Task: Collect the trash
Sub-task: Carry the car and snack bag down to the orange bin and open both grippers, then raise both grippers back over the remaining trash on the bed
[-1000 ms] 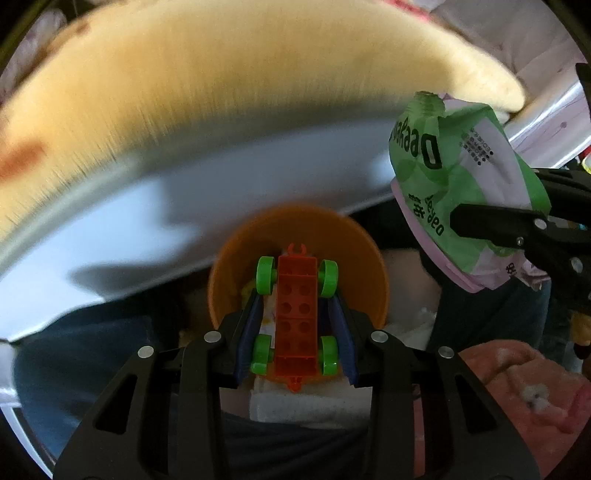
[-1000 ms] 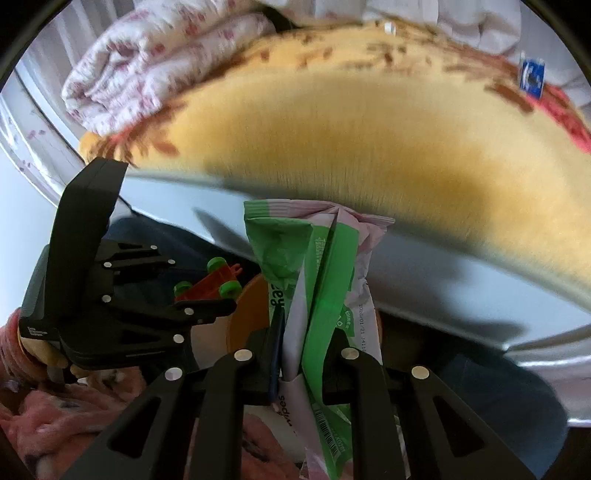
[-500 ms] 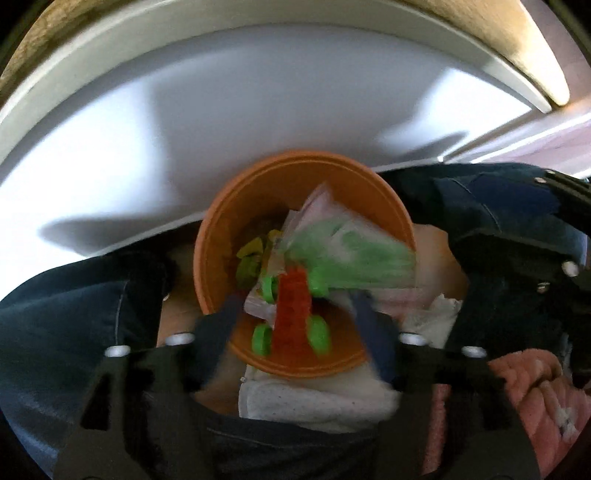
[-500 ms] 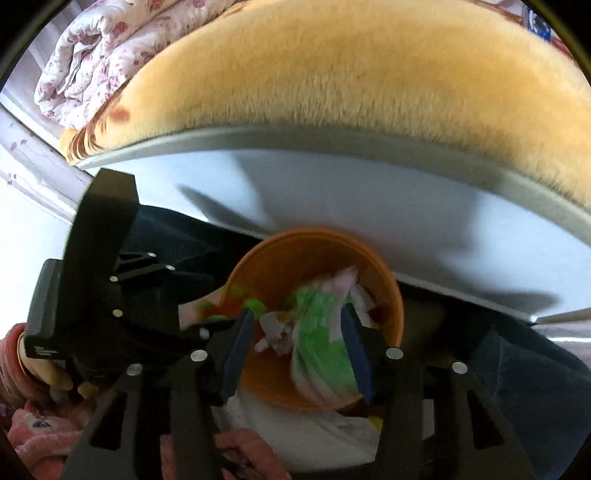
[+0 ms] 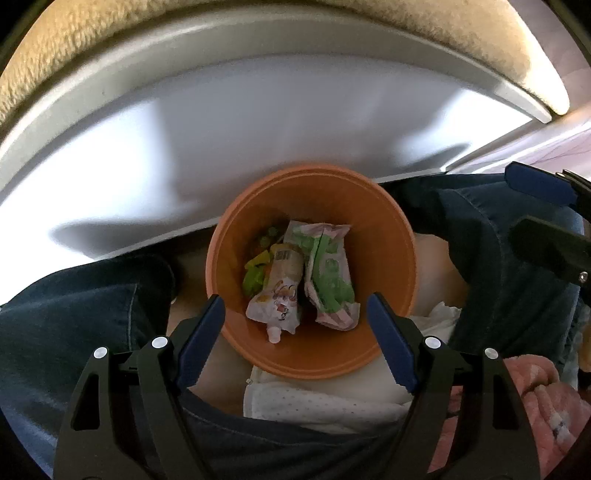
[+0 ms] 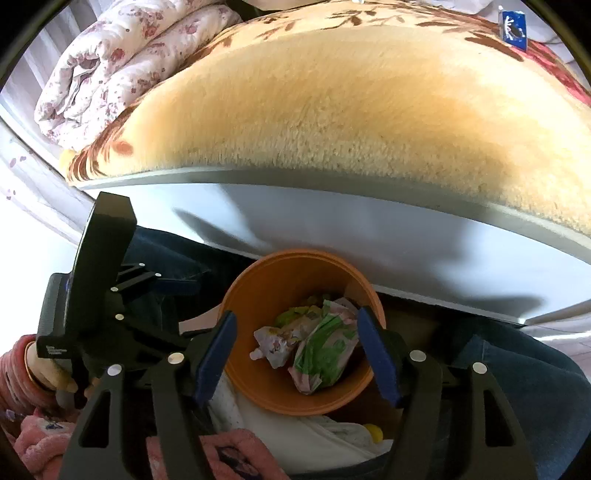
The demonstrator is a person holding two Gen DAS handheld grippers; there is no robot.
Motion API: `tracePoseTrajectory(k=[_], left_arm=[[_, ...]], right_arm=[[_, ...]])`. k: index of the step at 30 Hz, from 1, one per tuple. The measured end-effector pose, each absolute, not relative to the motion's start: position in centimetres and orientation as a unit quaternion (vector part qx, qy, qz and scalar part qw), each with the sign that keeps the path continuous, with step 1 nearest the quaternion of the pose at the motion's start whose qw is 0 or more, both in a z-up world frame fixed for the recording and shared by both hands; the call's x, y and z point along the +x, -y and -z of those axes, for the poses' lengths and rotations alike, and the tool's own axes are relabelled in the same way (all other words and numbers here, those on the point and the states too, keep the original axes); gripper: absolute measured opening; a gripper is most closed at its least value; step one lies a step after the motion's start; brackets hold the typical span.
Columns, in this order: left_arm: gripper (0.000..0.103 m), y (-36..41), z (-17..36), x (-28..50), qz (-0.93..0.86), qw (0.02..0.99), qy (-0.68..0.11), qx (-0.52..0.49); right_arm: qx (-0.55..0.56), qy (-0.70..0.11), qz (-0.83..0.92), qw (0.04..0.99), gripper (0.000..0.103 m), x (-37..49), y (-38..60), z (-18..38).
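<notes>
Left wrist view, left gripper opening, pointing steeply down over orange bin

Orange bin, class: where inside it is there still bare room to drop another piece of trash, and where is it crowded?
Bare: the orange bin's inner wall right of the green wrapper and nearer the grippers. Crowded: centre and left, where the pouch and wrapper lie over other scraps.

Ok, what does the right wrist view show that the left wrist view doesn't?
Only the right wrist view: the folded floral quilt, a blue packet on the yellow blanket, and the whole left gripper beside the bin.
Only the left wrist view: a barcode on the white pouch, and just the right gripper's fingers at the frame edge.
Both: the orange bin holding the green wrapper, both grippers' jaws opening with nothing between them.
</notes>
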State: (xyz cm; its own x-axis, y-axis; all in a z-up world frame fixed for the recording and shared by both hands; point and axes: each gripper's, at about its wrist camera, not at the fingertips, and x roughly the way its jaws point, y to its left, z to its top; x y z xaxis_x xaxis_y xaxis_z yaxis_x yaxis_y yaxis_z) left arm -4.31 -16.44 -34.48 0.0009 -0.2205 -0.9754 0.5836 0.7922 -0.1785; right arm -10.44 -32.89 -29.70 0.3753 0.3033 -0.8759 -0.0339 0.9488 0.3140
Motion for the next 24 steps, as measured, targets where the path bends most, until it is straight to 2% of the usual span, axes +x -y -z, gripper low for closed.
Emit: tracePoseTrajectory(k=[7, 15, 18, 24], left_arm=[[0.077, 16.5, 32.3, -4.5, 0.295, 0.713, -0.618, 0.151], [0.077, 16.9, 25.9, -3.4, 0.304, 0.766, -0.540, 0.171], [0.085, 17.2, 23.3, -2.3, 0.308, 0.785, -0.512, 0.165], [0.086, 18.2, 19.1, 1.1, 0.296, 0.819, -0.466, 0.156]], right_arm=[[0.120, -0.532, -0.103, 0.832, 0.068, -10.5, 33.1, 28.0], [0.105, -0.470, -0.093, 0.871, 0.074, -10.3, 34.7, 22.6], [0.100, -0.449, -0.084, 0.884, 0.075, -9.8, 35.6, 21.0], [0.104, -0.403, -0.037, 0.908, 0.079, -7.4, 39.6, 18.0]])
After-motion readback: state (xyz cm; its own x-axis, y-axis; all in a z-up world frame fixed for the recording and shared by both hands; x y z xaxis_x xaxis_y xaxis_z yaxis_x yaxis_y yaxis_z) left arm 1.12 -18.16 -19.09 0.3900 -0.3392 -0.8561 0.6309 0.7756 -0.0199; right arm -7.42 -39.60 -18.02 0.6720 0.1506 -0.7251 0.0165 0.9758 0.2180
